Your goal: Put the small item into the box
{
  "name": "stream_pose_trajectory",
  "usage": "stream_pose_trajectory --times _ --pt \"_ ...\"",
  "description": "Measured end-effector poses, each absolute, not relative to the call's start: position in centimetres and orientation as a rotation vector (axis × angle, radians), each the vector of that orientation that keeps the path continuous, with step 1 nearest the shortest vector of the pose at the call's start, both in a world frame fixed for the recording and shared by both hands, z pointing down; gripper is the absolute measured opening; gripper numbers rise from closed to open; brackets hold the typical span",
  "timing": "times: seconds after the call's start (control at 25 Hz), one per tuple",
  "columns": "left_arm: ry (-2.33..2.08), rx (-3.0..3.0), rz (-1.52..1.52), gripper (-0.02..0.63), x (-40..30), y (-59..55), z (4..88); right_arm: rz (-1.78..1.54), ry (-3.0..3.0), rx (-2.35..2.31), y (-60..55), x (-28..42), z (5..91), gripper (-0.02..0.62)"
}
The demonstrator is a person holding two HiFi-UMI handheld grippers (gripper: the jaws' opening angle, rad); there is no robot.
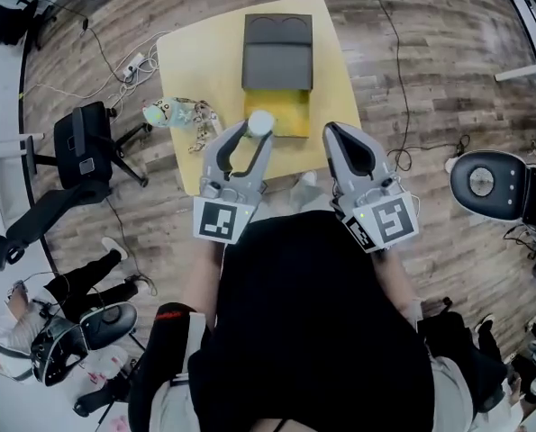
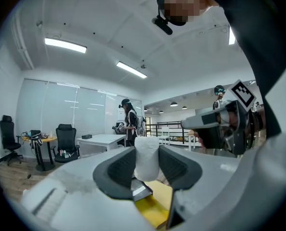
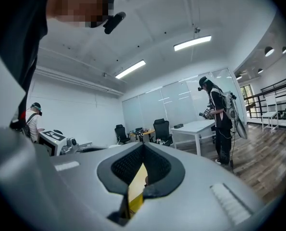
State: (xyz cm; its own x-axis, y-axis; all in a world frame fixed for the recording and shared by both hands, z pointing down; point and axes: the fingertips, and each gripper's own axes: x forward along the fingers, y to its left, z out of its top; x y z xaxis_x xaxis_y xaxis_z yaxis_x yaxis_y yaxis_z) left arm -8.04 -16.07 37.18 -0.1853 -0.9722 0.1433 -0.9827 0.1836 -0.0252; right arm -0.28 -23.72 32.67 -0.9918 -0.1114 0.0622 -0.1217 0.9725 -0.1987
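**Carry phase: item in left gripper, over the open box**

We note the left gripper [image 1: 255,131] at frame centre in the head view. Its jaws stand fairly wide, but only because they are closed on the small white cylinder [image 2: 146,157]. Both pads press its sides, and it sits upright with its top rising above them. We judge the hold is a side pinch so the item can drop straight out when the jaws part.

In the head view the cylinder overlaps the near edge of the yellow compartment [image 1: 295,120]. This is the open part of the dark grey box [image 1: 277,61], on the yellow table [image 1: 191,61] in the upper middle. We cannot tell its height above the compartment.

The right gripper [image 1: 337,138], just right of centre, has its jaw tips together and nothing between them. We take it to be parked beside the box, out of the way. The item is not yet in the box; release remains.
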Motion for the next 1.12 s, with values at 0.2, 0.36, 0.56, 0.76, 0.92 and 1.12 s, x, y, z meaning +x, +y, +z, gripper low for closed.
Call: stream_pose_trajectory --times 0.2,0.36,0.56,0.76,0.92,1.12 --pt "-2.346 1.863 0.217 0.161 -8.6 -17.3 39.6 0.328 -3.051 0.114 -25.2 -0.2 33.7 0.002" --pt "-2.329 1.814 0.224 0.161 -9.1 -18.1 41.5 0.341 -3.024 0.081 -25.9 -0.4 34.8 0.002" --pt "-2.275 1.756 0.244 0.161 -10.0 -20.9 44.4 0.387 -2.989 0.049 -28.1 -1.0 36.4 0.002" --pt "-2.214 1.704 0.257 0.161 -10.4 -22.1 47.5 0.431 -2.939 -0.011 -28.6 -1.2 38.0 0.002" --pt "-2.188 1.740 0.315 0.161 -10.7 -22.8 49.9 0.440 -2.917 -0.032 -28.9 -1.6 39.3 0.002" --pt "-2.137 1.702 0.327 0.161 -10.8 -23.9 51.9 0.465 -2.897 -0.036 -29.6 -2.4 40.4 0.002"
